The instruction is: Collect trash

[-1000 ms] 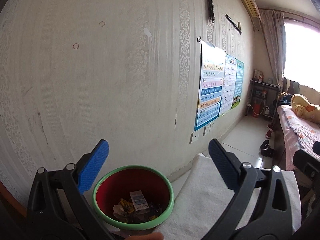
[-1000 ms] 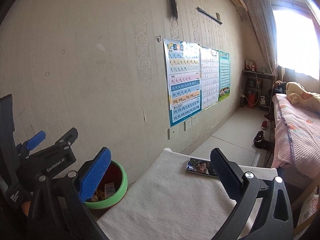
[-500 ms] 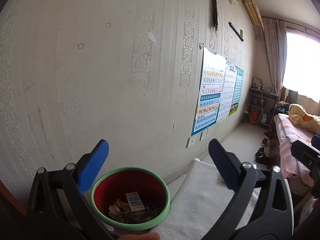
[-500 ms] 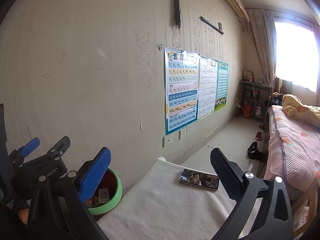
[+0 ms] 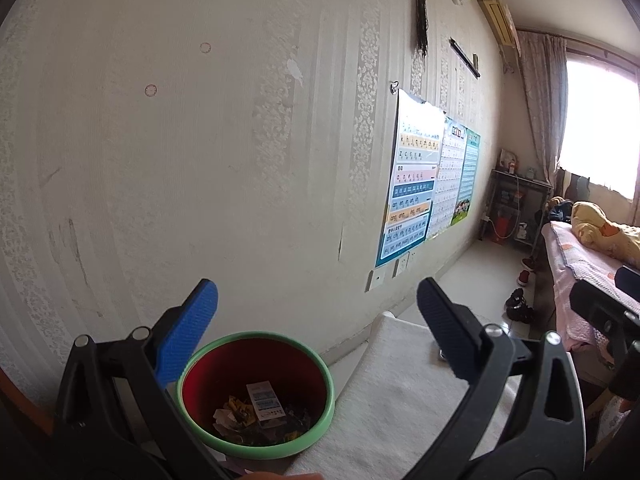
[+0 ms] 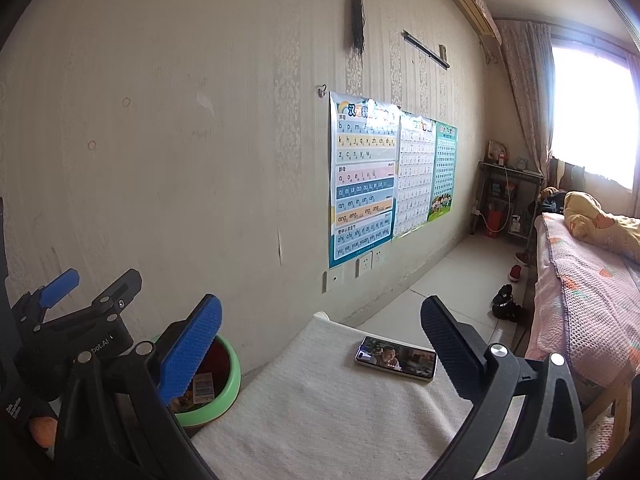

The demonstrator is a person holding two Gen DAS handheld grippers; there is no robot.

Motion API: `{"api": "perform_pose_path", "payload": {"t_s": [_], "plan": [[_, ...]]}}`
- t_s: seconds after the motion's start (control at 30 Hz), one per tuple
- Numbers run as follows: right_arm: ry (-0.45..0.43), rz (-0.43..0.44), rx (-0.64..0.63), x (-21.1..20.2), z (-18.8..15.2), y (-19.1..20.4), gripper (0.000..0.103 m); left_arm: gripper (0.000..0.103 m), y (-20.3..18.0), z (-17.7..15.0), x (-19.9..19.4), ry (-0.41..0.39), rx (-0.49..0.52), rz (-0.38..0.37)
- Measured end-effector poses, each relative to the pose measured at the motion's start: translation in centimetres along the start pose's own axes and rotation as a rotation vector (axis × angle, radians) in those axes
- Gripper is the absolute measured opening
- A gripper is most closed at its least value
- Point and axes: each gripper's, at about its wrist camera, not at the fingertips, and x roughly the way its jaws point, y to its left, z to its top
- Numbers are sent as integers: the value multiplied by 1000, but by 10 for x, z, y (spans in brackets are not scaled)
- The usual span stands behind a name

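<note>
A red bin with a green rim (image 5: 328, 400) stands on the white cloth-covered table (image 5: 400, 400) close to the wall. Several scraps of trash (image 5: 256, 412) lie in its bottom, among them a white printed label. My left gripper (image 5: 316, 320) hangs open above and just behind the bin, nothing between its blue pads. My right gripper (image 6: 320, 340) is open too, held over the table with empty jaws. In the right wrist view the bin (image 6: 230, 376) sits at the lower left, partly hidden behind a blue pad, and the left gripper (image 6: 60, 304) shows at the far left.
A phone (image 6: 396, 358) with a lit screen lies on the cloth near the table's far edge. The papered wall with charts (image 6: 360, 180) runs along the left. A bed (image 6: 592, 288) stands at the right, shoes (image 6: 506, 300) on the floor.
Both grippers have tilted upward and drawn back a little, so the bin and phone sit lower in view. Both stayed open and empty.
</note>
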Motion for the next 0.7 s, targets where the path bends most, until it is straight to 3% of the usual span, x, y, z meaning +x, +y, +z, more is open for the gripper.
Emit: {"api": "perform_pose_path", "payload": {"t_s": [0.7], "plan": [[31, -4, 7, 9, -5, -8, 97, 97, -11, -3, 5, 26, 32, -37]]}}
